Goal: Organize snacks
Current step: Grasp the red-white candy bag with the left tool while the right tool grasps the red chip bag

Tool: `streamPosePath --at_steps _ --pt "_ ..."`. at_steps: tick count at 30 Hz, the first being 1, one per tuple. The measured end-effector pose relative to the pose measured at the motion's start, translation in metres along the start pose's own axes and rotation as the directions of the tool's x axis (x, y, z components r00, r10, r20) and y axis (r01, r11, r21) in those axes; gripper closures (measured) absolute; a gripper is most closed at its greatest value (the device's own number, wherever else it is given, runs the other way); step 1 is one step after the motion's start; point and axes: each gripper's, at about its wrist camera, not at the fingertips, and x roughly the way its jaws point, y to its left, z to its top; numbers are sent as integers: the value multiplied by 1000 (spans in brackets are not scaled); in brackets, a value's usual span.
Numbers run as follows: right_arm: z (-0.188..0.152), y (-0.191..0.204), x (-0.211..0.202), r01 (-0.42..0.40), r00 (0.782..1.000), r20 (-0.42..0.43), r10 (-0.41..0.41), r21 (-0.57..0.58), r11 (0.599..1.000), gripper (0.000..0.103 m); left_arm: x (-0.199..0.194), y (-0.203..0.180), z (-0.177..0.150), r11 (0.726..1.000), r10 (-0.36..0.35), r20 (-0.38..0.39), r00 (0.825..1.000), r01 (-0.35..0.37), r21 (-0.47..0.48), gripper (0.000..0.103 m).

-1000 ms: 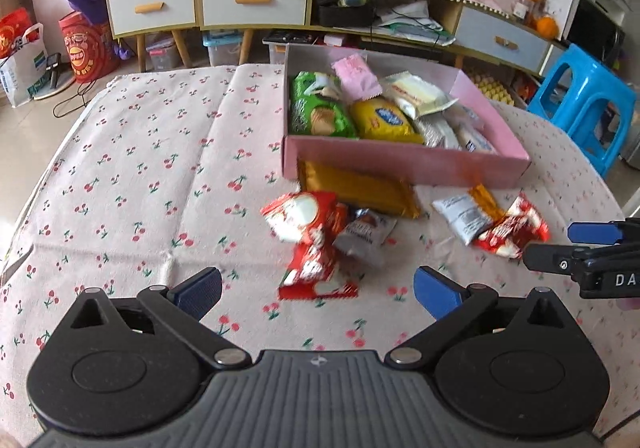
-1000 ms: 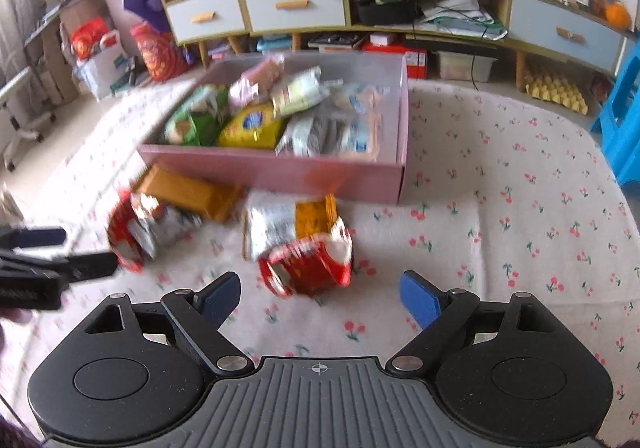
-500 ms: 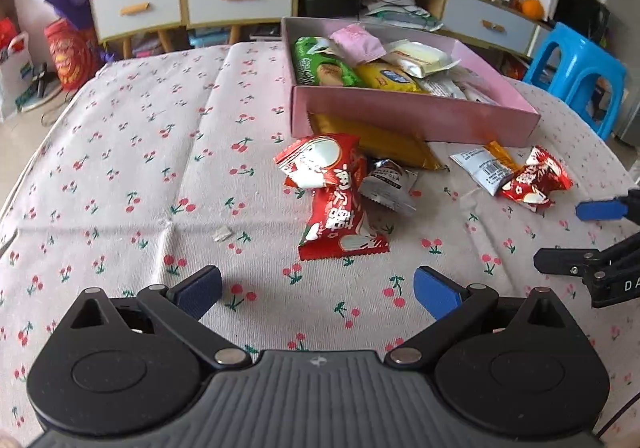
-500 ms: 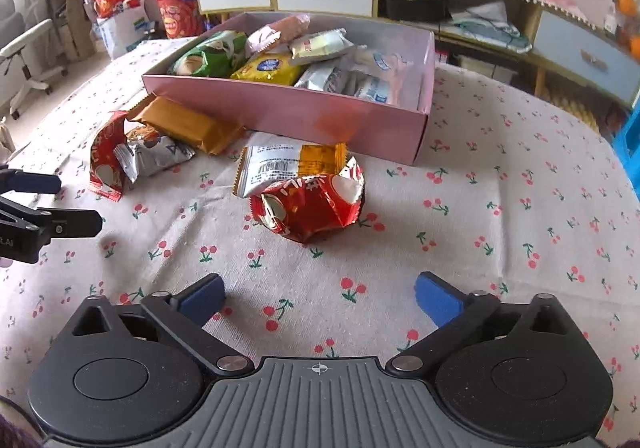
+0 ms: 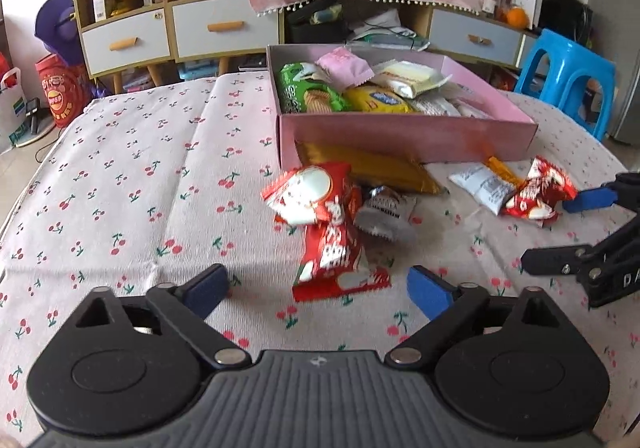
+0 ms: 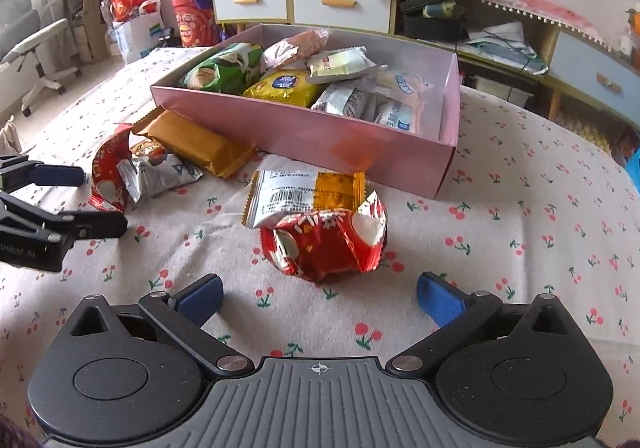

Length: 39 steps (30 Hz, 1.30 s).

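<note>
On the worktop [image 5: 120, 175], under a white cloth printed with red cherries, a shallow pink cardboard box [image 5: 404, 137] sits at the far side, already holding a green biscuit bag [image 5: 308, 93], a yellow packet [image 5: 376, 99] and several white wrappers. Against its near wall lies a long gold-brown foil bar [image 5: 372, 167], its long axis running along the box front. Just before the bar, a crumpled red-and-white snack packet [image 5: 316, 195] overlaps a second red flat packet [image 5: 336, 260], whose long axis points toward the left gripper [image 5: 318, 286]; a small silver wrapper [image 5: 384, 209] touches both. The left gripper's jaws have just been closing a little but stand spread, with the flat packet's near end between them, untouched. Further right, a white-and-orange sachet [image 6: 304, 195] lies partly under a crumpled red bag [image 6: 324, 240]. The right gripper [image 6: 320, 298] hangs just short of that bag, jaws spread wide, empty.
</note>
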Motion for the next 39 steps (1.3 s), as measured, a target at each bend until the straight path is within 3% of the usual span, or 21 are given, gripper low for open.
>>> streamPosePath --at_steps 7,12,15,19,21,24,31,39 --pt "6 0 -2 -7 999 37 7 0 1000 2 -1 1 7 998 -43 9 999 43 -43 28" --pt "12 -3 -4 -11 998 55 10 25 1000 12 -3 0 12 995 -71 12 997 72 -71 45" --pt "14 -3 -5 -18 998 58 16 35 999 22 -4 1 14 993 -75 13 997 76 -89 51" --pt "16 -5 -4 -32 998 50 29 51 998 46 -4 3 17 990 -72 4 997 72 -121 61" --pt "17 -6 -4 -34 998 49 31 59 998 50 -4 6 19 988 -71 -6 997 69 -139 74" --pt "20 -8 -7 -29 999 45 25 74 997 53 -4 10 20 982 -85 -20 996 81 -172 80" --pt "26 -14 -18 -58 998 46 52 118 991 54 -11 17 30 969 -106 -34 994 95 -227 81" --pt "41 -16 -35 -83 992 103 67 165 983 54 -24 21 46 953 -120 13 993 119 -280 81"
